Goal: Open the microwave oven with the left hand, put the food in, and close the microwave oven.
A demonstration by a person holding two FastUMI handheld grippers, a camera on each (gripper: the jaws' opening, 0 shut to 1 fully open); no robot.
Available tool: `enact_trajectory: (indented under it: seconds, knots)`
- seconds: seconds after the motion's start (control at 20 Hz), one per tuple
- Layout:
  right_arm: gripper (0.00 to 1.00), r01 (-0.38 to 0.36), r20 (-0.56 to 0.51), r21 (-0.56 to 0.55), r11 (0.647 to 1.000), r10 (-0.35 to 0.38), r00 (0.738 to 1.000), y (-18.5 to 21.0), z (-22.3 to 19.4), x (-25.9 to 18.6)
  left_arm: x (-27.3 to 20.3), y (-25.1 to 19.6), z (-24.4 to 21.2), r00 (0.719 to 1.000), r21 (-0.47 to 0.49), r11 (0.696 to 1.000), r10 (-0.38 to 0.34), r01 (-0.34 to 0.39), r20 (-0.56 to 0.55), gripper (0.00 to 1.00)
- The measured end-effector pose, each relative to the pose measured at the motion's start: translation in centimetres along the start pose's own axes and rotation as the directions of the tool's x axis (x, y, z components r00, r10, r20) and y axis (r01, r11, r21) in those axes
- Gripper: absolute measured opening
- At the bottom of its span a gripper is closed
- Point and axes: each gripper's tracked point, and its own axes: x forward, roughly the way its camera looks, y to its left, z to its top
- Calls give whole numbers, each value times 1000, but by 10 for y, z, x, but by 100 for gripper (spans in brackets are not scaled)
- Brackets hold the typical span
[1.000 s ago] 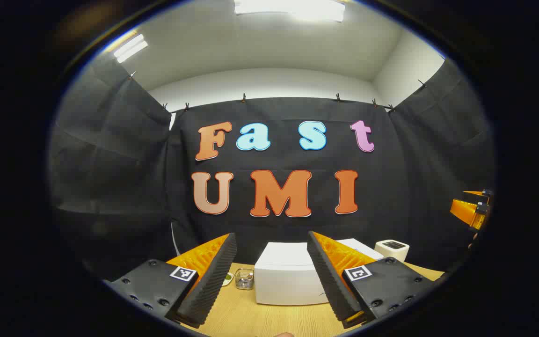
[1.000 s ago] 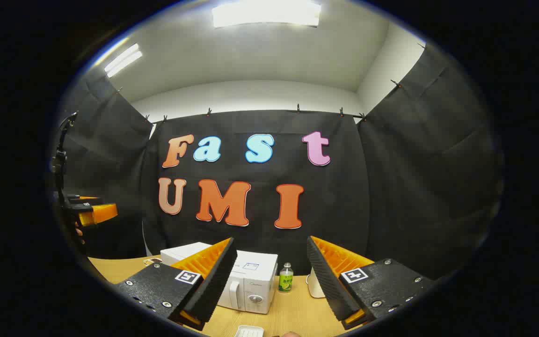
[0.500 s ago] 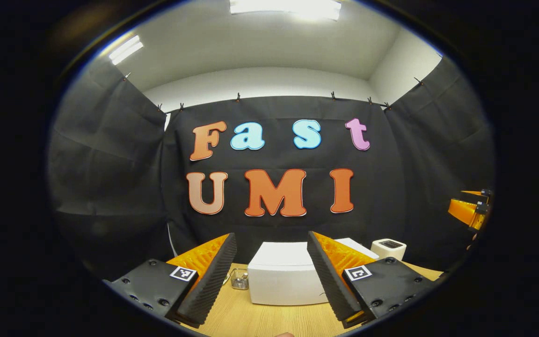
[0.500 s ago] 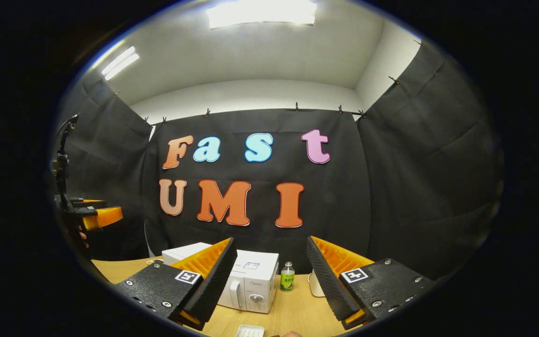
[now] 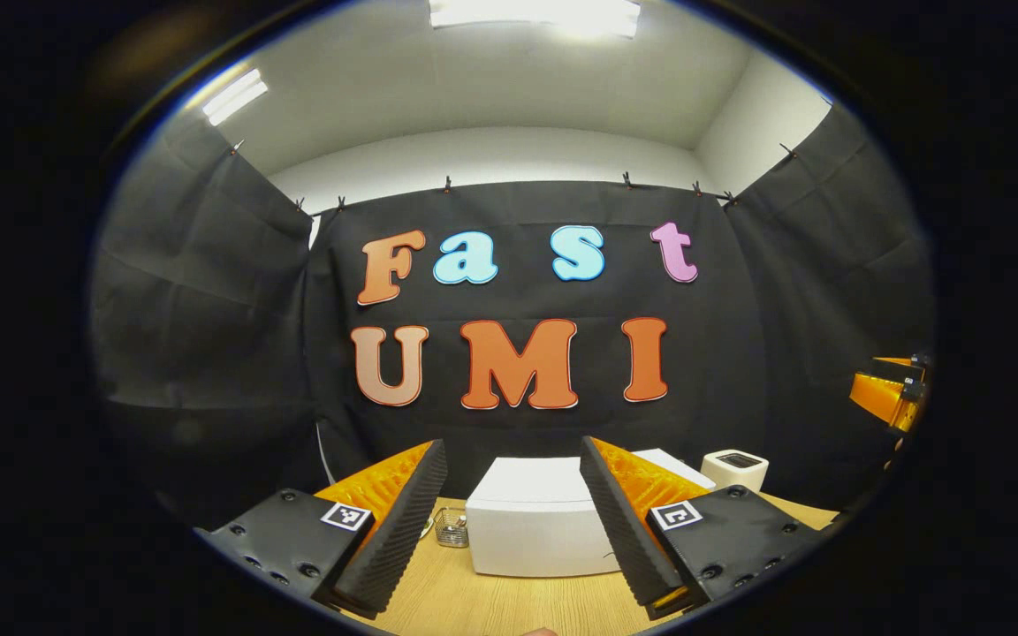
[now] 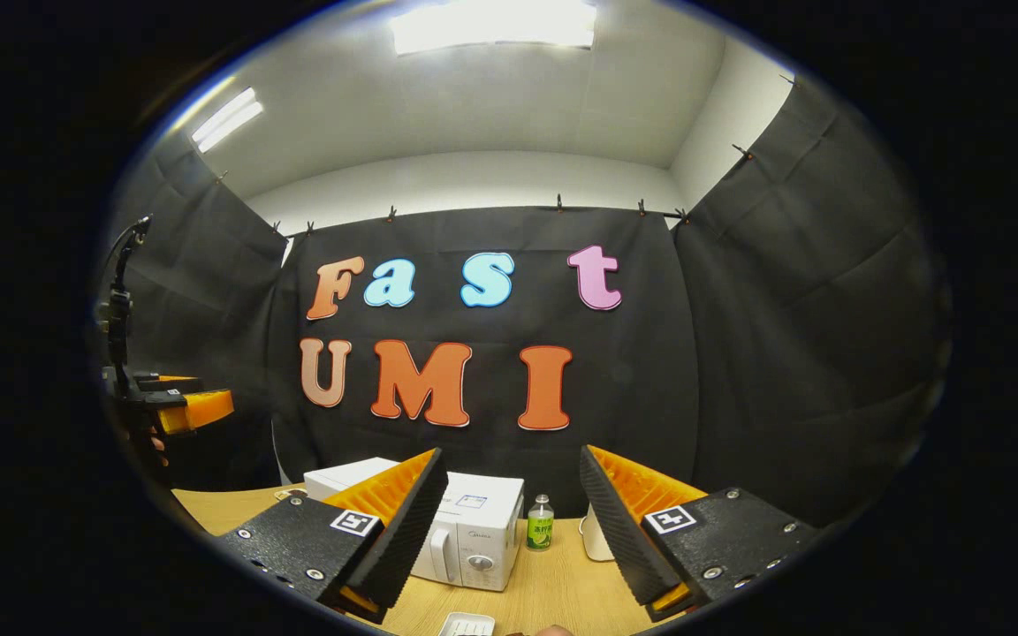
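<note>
Left gripper (image 5: 513, 517) held above the wooden table (image 5: 491, 605), fingers spread apart, nothing between them; white microwave oven (image 5: 540, 526) sits ahead on the table, door closed; right gripper (image 6: 513, 521) likewise wide apart, empty; small white tray (image 6: 467, 625) at the near table edge, possibly the food, too cropped to tell; green bottle (image 6: 541, 523) just beside the microwave.

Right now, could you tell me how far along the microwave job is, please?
Nothing looks done yet. The microwave stands on the table with its door shut. Both tools, left and right, are open, empty and short of it. Opening the door, loading the food from the white tray and closing all remain.
</note>
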Motion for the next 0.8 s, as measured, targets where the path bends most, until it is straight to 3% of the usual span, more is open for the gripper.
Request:
enact_trajectory:
  seconds: [0.8]
  knots:
    - [94, 8, -33, -5, 1000, -8, 999, -11, -20, 1, 3, -21, -8, 1000, 3, 1000, -22, 22, 22, 98]
